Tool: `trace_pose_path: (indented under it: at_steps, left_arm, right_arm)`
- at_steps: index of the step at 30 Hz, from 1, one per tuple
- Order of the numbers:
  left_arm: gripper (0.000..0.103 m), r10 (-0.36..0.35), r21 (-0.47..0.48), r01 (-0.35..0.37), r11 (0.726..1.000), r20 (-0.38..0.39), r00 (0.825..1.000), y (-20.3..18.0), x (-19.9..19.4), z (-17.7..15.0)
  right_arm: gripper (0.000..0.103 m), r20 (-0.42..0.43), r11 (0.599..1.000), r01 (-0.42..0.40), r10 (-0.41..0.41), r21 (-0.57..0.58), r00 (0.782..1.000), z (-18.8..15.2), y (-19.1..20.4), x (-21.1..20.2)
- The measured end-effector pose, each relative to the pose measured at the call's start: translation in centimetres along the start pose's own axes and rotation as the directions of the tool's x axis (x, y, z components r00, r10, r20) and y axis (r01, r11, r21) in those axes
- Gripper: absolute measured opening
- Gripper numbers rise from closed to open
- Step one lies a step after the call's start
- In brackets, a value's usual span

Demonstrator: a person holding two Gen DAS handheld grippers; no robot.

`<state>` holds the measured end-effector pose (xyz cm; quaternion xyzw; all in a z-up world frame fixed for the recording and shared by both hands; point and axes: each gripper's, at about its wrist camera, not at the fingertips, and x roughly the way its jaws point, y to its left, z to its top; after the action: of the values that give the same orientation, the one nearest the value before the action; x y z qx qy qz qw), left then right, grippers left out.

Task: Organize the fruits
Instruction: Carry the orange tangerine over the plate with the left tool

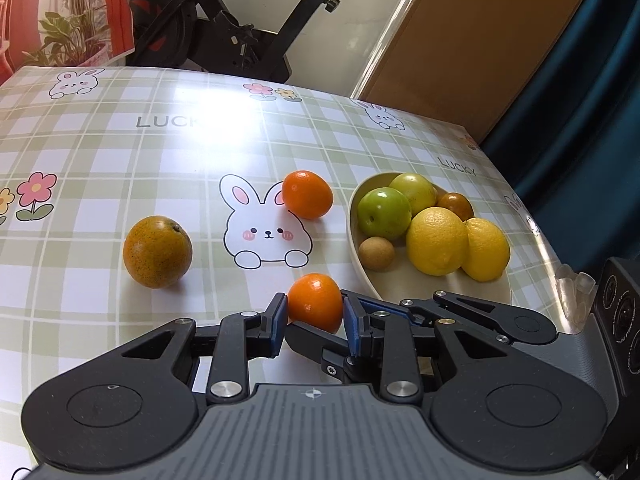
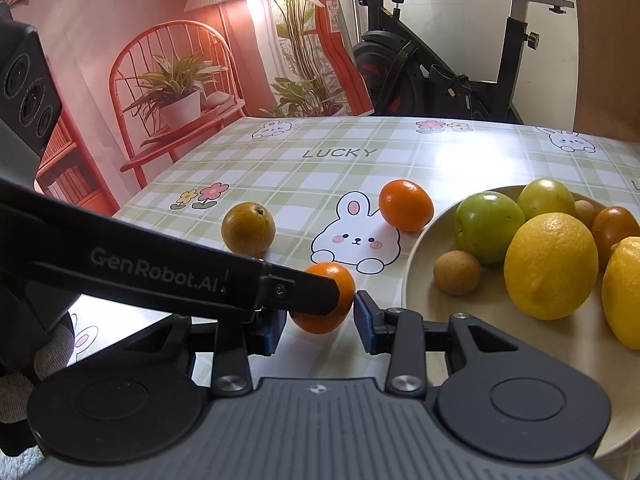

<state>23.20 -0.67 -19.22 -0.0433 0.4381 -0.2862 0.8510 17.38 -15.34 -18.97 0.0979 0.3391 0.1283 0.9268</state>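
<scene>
While blue rubber pads of the left gripper [image 1: 315,316] pinch a glossy round mandarin [image 1: 316,302] near the table's [image 1: 120,140] front edge, just left of the smooth oval bowl [image 1: 400,284], the right gripper [image 2: 320,320] sits part-open.

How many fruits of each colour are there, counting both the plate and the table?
Orange: 3, all on the table
Yellow: 2 on the plate
Green: 2 on the plate
Brown: 2 on the plate
Total: 9
</scene>
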Motion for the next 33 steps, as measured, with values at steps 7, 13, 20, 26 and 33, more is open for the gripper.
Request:
trace_pose_path:
  at_steps: [7, 13, 20, 26, 33]
  left_arm:
    - [0.032, 0.012, 0.020, -0.012, 1.000, 0.030, 0.999, -1.8, -1.2, 0.4]
    - [0.032, 0.007, 0.060, -0.009, 0.998, 0.036, 0.999, -4.0, -0.8, 1.1]
    - [0.032, 0.015, 0.130, -0.017, 0.991, 0.019, 1.000, -7.0, 1.4, 1.5]
    - [0.032, 0.017, 0.160, -0.015, 0.987, -0.012, 1.000, -8.3, 3.2, 1.7]
    - [0.032, 0.025, 0.152, -0.019, 0.988, -0.039, 0.999, -8.3, 5.0, 1.8]
  right_arm:
    - [0.039, 0.068, 1.000, -0.013, 0.015, -0.024, 0.998, 0.0, 0.1, -2.0]
    - [0.039, 0.114, 1.000, -0.003, 0.002, 0.012, 0.993, -0.2, -0.9, -3.7]
    - [0.039, 0.149, 0.997, 0.052, -0.061, 0.062, 0.987, -0.7, -2.8, -5.1]
    - [0.039, 0.140, 0.987, 0.075, -0.094, 0.139, 0.986, -1.3, -5.0, -5.5]
    - [0.039, 0.114, 0.980, 0.080, -0.102, 0.182, 0.988, -1.7, -6.1, -5.0]
